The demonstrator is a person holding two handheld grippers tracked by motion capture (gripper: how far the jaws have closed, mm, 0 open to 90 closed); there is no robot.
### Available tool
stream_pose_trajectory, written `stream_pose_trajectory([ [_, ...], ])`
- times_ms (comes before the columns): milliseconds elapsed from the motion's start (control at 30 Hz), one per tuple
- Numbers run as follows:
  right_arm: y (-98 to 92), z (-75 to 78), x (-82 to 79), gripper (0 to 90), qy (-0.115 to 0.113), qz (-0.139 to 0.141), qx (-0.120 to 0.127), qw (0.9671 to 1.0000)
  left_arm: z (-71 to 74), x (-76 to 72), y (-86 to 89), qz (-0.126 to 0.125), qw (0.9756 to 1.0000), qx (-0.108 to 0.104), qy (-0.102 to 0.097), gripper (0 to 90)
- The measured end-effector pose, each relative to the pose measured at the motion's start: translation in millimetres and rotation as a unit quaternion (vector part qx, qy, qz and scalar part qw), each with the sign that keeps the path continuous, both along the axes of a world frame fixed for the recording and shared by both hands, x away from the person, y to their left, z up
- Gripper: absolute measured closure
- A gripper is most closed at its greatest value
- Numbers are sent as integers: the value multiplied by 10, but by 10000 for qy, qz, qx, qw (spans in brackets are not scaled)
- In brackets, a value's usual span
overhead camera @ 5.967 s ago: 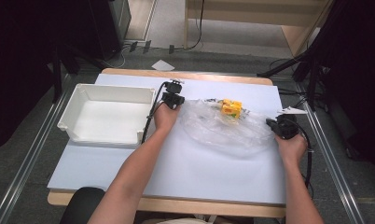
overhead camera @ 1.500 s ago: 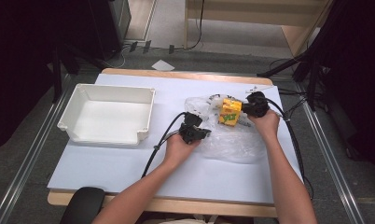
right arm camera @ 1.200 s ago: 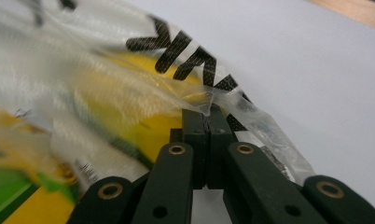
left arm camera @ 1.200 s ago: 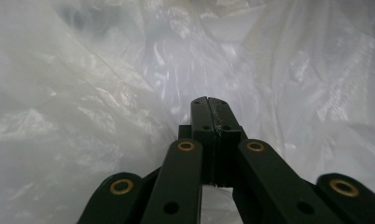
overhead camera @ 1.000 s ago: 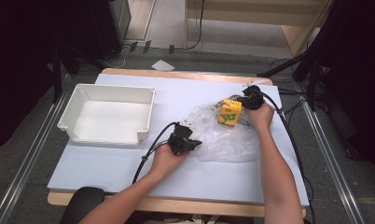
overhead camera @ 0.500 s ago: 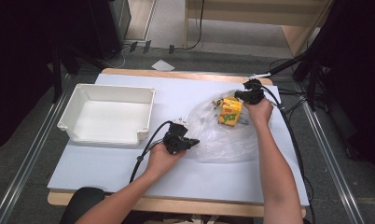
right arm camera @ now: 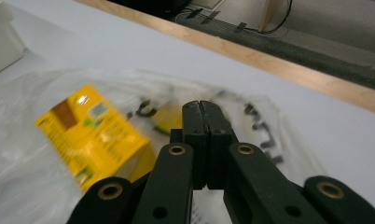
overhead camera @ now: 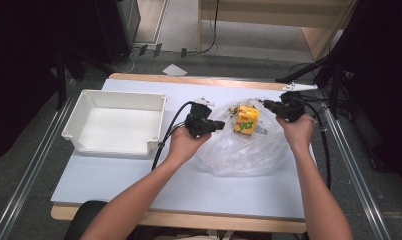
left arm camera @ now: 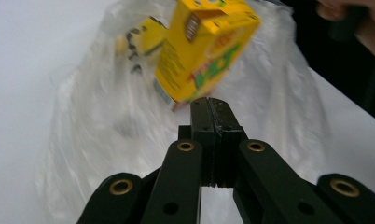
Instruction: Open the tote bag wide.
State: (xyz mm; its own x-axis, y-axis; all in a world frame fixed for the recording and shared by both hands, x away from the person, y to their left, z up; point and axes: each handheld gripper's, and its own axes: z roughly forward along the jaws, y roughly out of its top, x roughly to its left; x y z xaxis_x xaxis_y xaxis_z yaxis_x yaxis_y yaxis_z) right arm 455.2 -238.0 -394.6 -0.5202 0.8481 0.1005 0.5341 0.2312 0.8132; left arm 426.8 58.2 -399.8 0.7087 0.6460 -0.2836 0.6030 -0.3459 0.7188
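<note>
The yellow carton stands inside the clear bag, between the left gripper and right gripper. Both fingers are pressed together. The white bin sits left of the bag on the worktop.

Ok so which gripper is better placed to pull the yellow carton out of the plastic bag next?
Probably the left gripper. Its shut jaws point straight at the yellow carton from close by, on the side facing the white bin. The right gripper looks pinched on the plastic bag at its far edge, so it seems occupied.

Table: white bin, clear plastic bag.
</note>
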Motion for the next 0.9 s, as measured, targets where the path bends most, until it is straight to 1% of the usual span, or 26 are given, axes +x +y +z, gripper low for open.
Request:
stream_pose_trajectory([
  [33,-3,-50,-90,900,48,47,24,10000,-32,61,-34,50,10000,27,19,900],
  [100,-10,-146,-231,900,81,88,-27,9999,-97,160,-90,104,9999,113,68,900],
  [167,-24,-238,-352,900,140,118,-49,9998,-192,254,-140,165,9996,151,159,900],
  [233,-35,-321,-452,900,181,153,-57,9997,-275,314,-176,179,9995,132,240,900],
  [300,-35,-409,-521,900,204,194,-111,9995,-343,368,-208,241,9992,272,186,900],
  [333,-37,-461,-555,900,240,218,-139,9994,-381,426,-221,295,9987,365,180,900],
  [367,-40,-525,-598,900,274,245,-184,9992,-407,479,-223,360,9984,399,163,900],
  [400,-47,-573,-634,900,300,247,-222,9990,-428,517,-224,441,9983,362,153,900],
  [433,-55,-605,-664,900,331,252,-203,9989,-455,576,-206,558,9980,237,196,900],
  [467,-67,-656,-719,900,340,270,-214,9988,-481,614,-198,655,9975,190,180,900],
  [500,-78,-688,-764,900,363,273,-252,9987,-498,644,-196,672,9973,229,206,900],
  [567,-112,-744,-843,900,398,329,-321,9981,-553,728,-207,715,9961,486,177,900],
  [633,-146,-797,-912,900,415,343,-431,9976,-586,792,-201,805,9949,610,64,900],
  [667,-157,-817,-933,900,436,351,-439,9975,-603,842,-185,885,9936,700,57,900],
  [700,-177,-852,-955,900,469,385,-491,9969,-620,878,-166,936,9929,735,49,900],
  [767,-211,-878,-985,900,570,385,-519,9963,-651,933,-125,1049,9906,874,77,900],
  [800,-231,-878,-1006,900,564,364,-519,9964,-663,951,-100,1087,9898,915,100,900],
  [833,-253,-881,-1026,900,537,368,-548,9964,-661,960,-71,1137,9894,900,100,900],
  [867,-274,-891,-1052,900,501,369,-520,9967,-654,966,-46,1173,9886,943,78,900],
  [900,-302,-903,-1078,900,467,364,-470,9971,-649,972,-20,1197,9882,951,98,900],
])
